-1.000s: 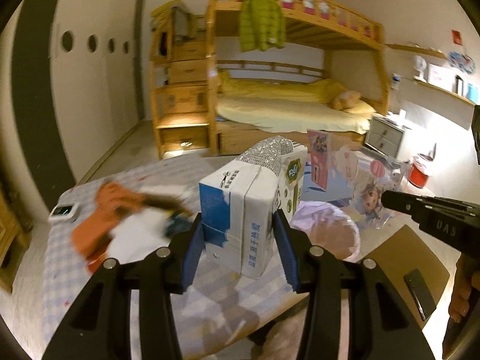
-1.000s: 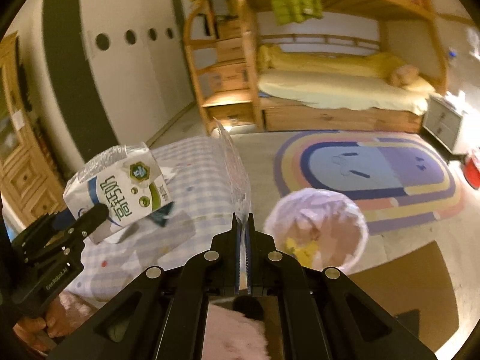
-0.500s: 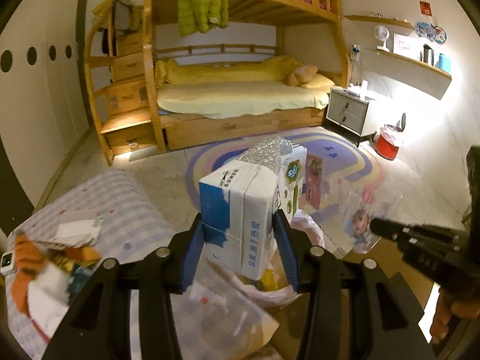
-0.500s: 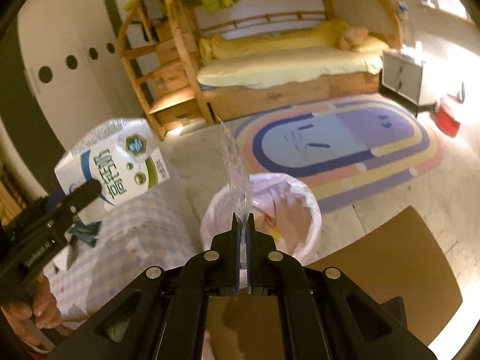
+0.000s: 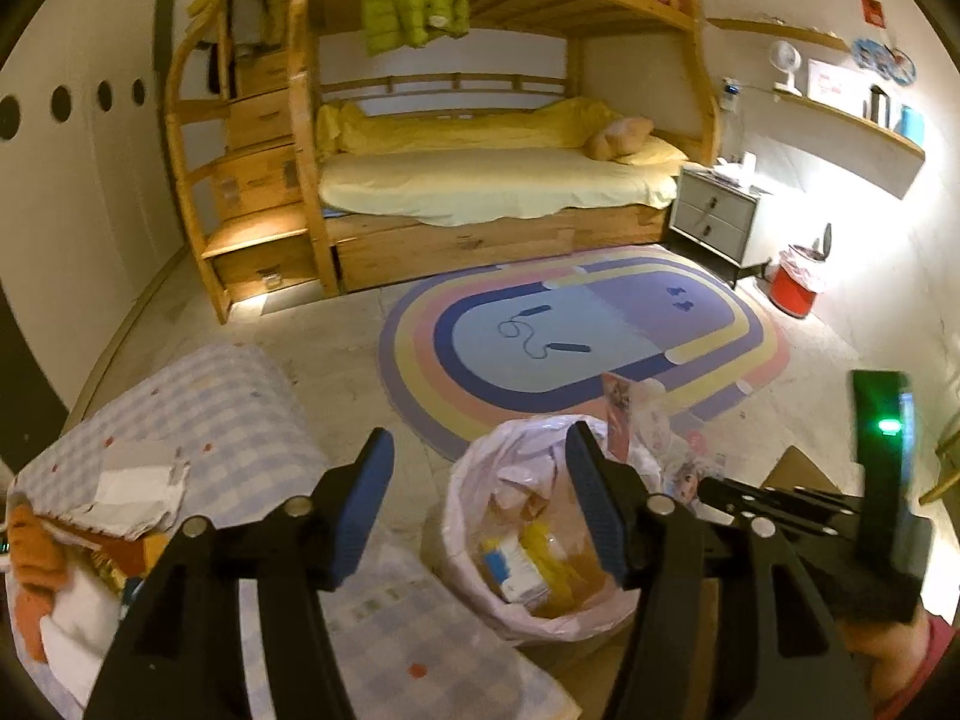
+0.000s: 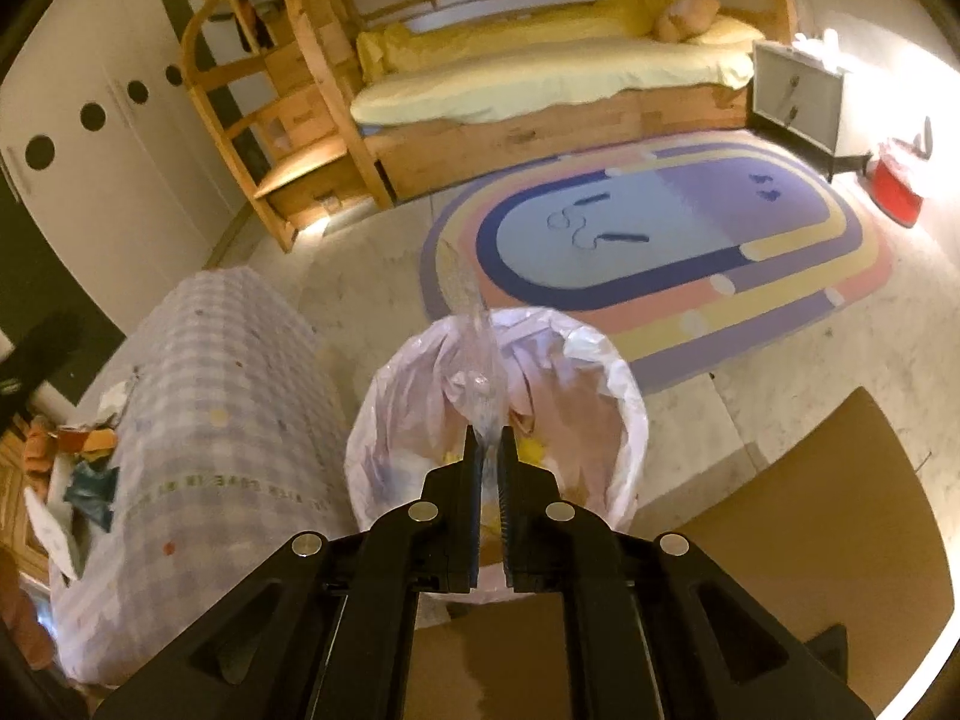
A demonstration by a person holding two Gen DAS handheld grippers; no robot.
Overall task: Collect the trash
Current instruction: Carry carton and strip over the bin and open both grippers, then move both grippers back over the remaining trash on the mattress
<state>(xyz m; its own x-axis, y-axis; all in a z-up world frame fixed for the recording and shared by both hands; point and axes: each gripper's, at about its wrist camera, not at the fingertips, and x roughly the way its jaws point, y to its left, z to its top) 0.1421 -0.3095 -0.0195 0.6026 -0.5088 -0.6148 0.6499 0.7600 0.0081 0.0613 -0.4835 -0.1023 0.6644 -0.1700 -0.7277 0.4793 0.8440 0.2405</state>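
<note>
My left gripper (image 5: 480, 456) is open and empty above the near rim of a bin lined with a pale pink bag (image 5: 480, 480). A blue-and-white milk carton (image 5: 516, 570) lies inside among yellow scraps. My right gripper (image 6: 491, 438) is shut on a clear plastic wrapper (image 6: 474, 336), held upright over the same bin (image 6: 600, 360). In the left wrist view the right gripper (image 5: 720, 489) comes in from the right, holding the wrapper with a cartoon print (image 5: 636, 414).
A table with a checked cloth (image 5: 228, 402) holds more trash: crumpled paper (image 5: 138, 486) and orange wrappers (image 5: 30, 546). A brown board (image 6: 810, 528) lies on the floor right of the bin. A rainbow rug (image 5: 576, 336), bunk bed (image 5: 480, 180) and red bin (image 5: 795, 288) are behind.
My left gripper has opened and the milk carton has dropped into the bin. My right gripper has moved over the bin with the wrapper still held.
</note>
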